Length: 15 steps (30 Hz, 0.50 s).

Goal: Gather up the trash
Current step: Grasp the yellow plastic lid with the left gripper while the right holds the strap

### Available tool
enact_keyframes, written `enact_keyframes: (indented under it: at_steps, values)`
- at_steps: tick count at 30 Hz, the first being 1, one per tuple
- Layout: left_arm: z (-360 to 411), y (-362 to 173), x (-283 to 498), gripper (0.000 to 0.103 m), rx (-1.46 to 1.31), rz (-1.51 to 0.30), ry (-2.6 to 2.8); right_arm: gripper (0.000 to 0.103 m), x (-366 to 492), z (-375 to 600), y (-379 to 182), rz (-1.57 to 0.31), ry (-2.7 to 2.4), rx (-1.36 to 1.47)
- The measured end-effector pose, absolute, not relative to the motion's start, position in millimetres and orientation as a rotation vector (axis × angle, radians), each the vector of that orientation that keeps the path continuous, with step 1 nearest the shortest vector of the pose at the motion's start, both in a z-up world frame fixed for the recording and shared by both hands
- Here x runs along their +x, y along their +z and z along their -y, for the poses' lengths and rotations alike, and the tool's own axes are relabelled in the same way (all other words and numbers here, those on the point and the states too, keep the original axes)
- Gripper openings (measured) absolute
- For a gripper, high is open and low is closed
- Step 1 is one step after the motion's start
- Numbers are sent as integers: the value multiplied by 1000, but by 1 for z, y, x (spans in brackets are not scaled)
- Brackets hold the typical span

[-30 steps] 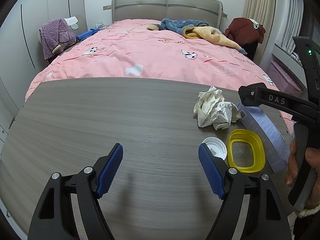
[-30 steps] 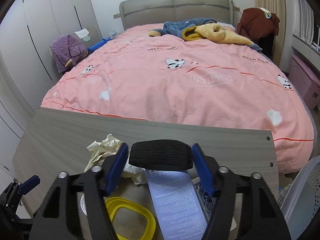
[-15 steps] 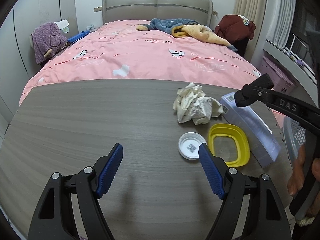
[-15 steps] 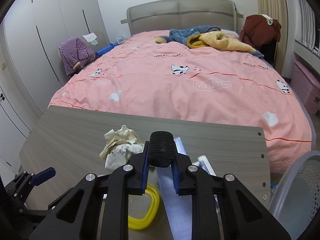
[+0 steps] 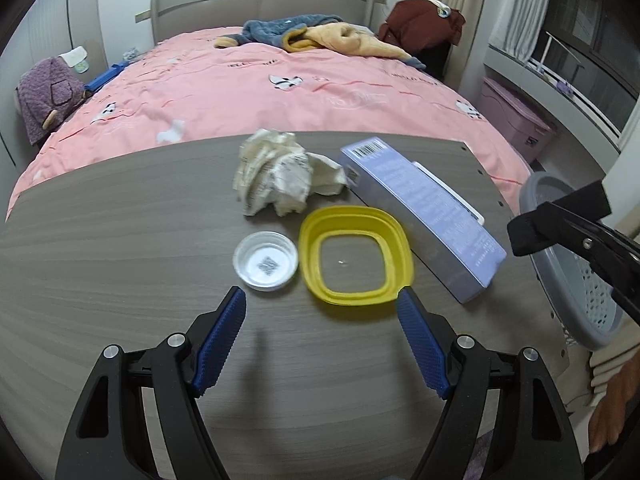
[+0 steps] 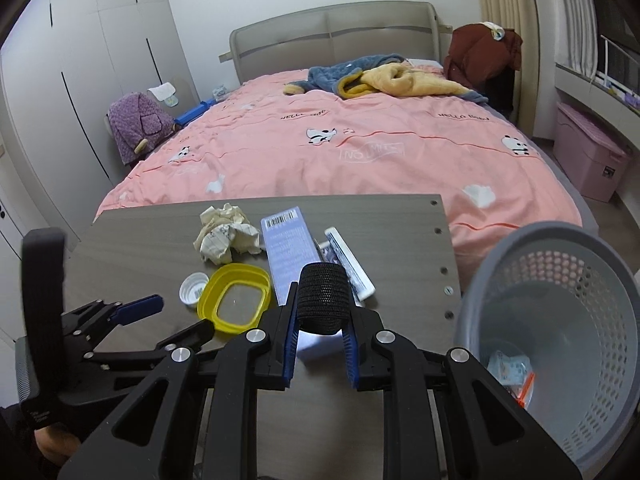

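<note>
Your right gripper [image 6: 320, 330] is clamped on a black roller [image 6: 323, 298], above the table's [image 6: 140, 248] right end, near the gray basket [image 6: 560, 320]. Your left gripper [image 5: 320, 344] is spread wide, empty, just short of the yellow lid [image 5: 356, 256] and white cap [image 5: 266, 261]. Crumpled paper [image 5: 280, 178] and a purple box [image 5: 420, 208] lie beyond; the basket holds what looks like wrappers.

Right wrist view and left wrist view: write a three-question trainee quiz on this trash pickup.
1. True or false: the left gripper is closed on the yellow lid.
2. What does the right gripper hold?
A. crumpled paper
B. black roll
C. white cap
3. Fill in: the grey basket stands off the table's ____ side.

Key: 1 false, its jaws are open and empty; 2 B; 3 right.
</note>
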<state>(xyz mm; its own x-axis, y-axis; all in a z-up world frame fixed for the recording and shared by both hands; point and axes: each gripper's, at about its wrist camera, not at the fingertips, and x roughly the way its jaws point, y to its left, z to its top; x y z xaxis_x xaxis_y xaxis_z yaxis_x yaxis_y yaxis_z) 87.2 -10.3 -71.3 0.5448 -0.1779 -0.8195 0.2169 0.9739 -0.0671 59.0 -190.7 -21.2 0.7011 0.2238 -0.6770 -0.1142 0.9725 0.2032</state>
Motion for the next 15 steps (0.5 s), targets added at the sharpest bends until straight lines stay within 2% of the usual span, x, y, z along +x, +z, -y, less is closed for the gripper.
enact_keyframes:
  at_steps: [15]
  values:
    - [42,-94,98,75,75,-1029,-204,20,29,219,-22,-740,203,238]
